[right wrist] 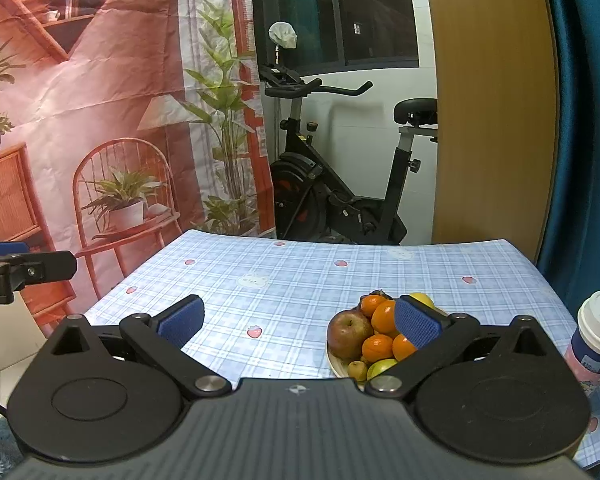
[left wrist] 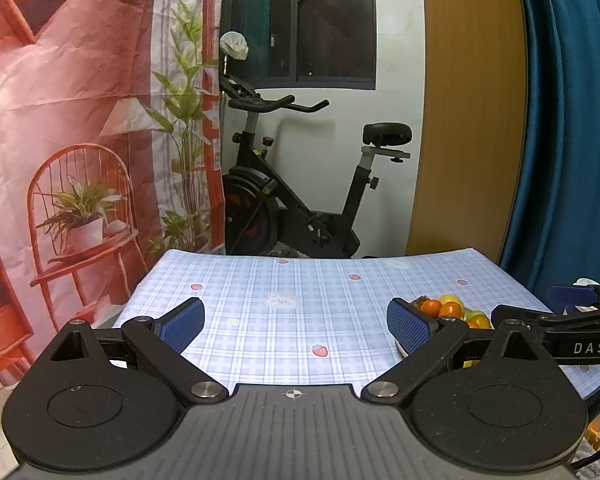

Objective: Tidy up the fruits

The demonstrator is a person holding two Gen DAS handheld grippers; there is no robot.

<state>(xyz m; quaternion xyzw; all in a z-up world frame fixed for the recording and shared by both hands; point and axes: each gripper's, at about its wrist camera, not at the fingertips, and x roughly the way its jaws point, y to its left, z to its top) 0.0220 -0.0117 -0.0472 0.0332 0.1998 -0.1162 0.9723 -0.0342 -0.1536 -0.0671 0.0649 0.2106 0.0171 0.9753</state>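
Observation:
A white plate (right wrist: pixel 334 362) heaped with fruit sits near the table's front right. On it lie a red apple (right wrist: pixel 349 333), several oranges (right wrist: pixel 384 316), a yellow fruit (right wrist: pixel 422 299) and small green fruits (right wrist: pixel 380 367). My right gripper (right wrist: pixel 298 322) is open just above the table, its right pad in front of the pile, nothing between the fingers. My left gripper (left wrist: pixel 296 326) is open over bare cloth, left of the fruit pile (left wrist: pixel 450 308), which its right finger partly hides. The right gripper (left wrist: pixel 572 300) shows at the left wrist view's right edge.
The table wears a blue checked cloth (right wrist: pixel 284 280) with strawberry prints. A lidded paper cup (right wrist: pixel 598 330) stands at the right edge. Behind the table are an exercise bike (right wrist: pixel 340 184), a printed backdrop (right wrist: pixel 100 120) on the left and a blue curtain (right wrist: pixel 588 120) on the right.

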